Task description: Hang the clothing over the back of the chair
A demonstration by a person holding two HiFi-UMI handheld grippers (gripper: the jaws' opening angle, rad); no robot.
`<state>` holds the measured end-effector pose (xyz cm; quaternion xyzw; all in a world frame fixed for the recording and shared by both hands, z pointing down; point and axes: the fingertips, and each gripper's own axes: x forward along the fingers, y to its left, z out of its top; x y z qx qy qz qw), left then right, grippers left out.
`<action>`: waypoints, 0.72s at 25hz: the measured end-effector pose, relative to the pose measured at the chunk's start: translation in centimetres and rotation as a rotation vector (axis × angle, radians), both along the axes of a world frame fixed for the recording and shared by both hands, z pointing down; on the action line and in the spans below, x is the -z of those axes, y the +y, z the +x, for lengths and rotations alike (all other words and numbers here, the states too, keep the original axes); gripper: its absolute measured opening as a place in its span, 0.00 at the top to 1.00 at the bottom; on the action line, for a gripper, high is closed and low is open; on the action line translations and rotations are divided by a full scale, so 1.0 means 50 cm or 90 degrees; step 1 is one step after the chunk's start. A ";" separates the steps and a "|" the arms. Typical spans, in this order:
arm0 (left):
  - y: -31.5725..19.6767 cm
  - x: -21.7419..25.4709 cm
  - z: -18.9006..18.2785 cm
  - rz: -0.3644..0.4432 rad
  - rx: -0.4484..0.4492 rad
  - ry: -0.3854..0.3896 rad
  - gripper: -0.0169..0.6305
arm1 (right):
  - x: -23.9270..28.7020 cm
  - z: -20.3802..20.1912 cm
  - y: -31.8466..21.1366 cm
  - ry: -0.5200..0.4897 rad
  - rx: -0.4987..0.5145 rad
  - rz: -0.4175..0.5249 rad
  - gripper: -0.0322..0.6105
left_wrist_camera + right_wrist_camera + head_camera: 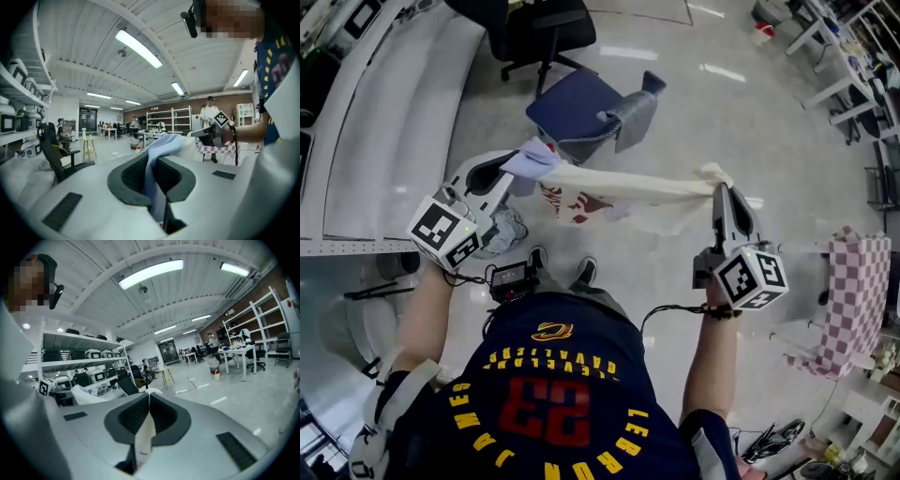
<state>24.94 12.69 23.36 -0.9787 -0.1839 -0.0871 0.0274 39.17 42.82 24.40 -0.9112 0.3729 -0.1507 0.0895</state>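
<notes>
- The clothing is a soft cream garment with a red print towards its left end and a pale blue part at that end. It hangs in the air, pulled into a long, slightly sagging band between my two grippers, above the floor and on the near side of the chair.
- My left gripper has its dark ribbed pads clenched on the pale blue fabric. The fabric bunches thickly between them and spills out over the tips.
- My right gripper is pinched tight on a thin cream edge, which lies as a flat strip between the pads.
- Both grippers have smooth, rounded light-grey shells. I hold them roughly level and well apart, tips pointing away from me.
- My bare left forearm and right forearm reach forward on either side of my body.
- The chair has a navy padded seat and a grey back. It stands beyond the garment on the glossy pale floor.
- A pink-and-white checked cloth is draped off to the right, well apart from the garment.
</notes>
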 end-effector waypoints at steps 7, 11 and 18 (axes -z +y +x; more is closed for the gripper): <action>0.131 0.084 0.139 -0.006 -0.110 0.048 0.94 | -0.105 0.021 0.107 -0.072 -0.109 -0.027 0.93; 0.208 0.113 0.211 -0.020 -0.190 0.063 0.94 | -0.119 0.002 0.115 -0.084 -0.138 -0.013 0.85; 0.297 0.122 0.340 -0.043 -0.305 0.095 0.94 | -0.169 0.003 -0.022 -0.069 -0.047 -0.135 0.54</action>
